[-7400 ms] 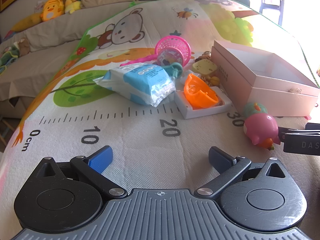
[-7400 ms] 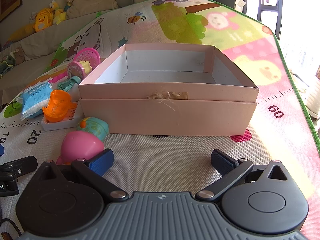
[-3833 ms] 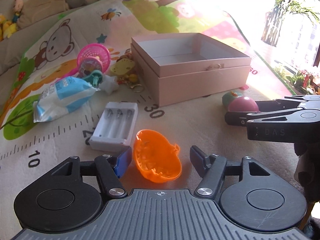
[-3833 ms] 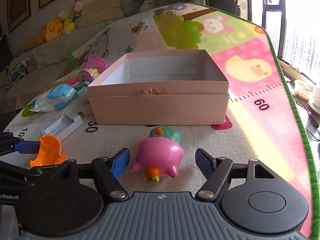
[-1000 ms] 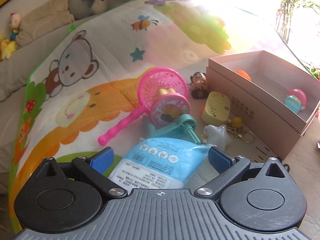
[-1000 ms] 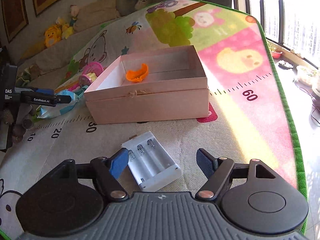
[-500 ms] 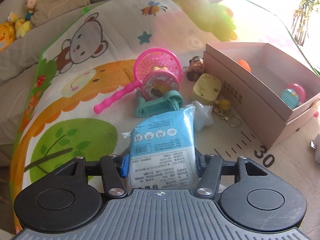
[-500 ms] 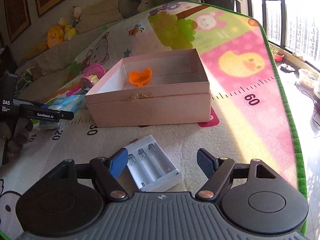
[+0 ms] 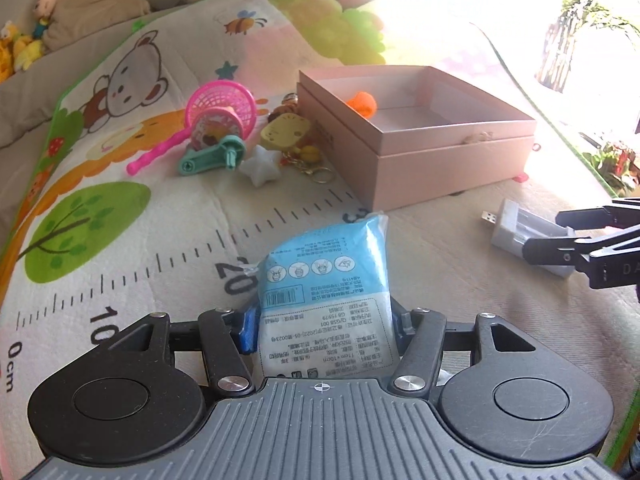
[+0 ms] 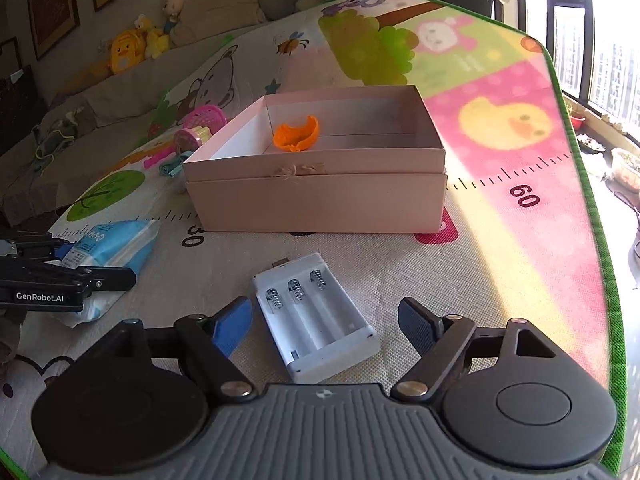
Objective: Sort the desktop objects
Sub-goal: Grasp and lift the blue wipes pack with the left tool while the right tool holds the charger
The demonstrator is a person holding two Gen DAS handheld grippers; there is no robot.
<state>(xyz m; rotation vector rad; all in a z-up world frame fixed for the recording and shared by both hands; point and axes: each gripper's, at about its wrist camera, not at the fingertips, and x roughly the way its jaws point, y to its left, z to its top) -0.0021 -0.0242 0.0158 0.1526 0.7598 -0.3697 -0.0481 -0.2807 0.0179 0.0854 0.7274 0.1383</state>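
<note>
I count one pink box [image 9: 452, 160] with one orange toy [image 10: 297, 134] in it. I see one blue packet [image 9: 326, 276], one white battery case [image 10: 316, 316], one pink net [image 9: 220, 110], one teal toy [image 9: 212, 158], one white star [image 9: 261, 170] and one yellow charm [image 9: 286, 135] (its keyring trails beside it). My two claws [image 9: 323, 330] [image 10: 325, 322] complete the count.

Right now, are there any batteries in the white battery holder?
Empty. The white battery holder lies face up between the open right gripper's fingers, its three slots showing only bare springs.
</note>
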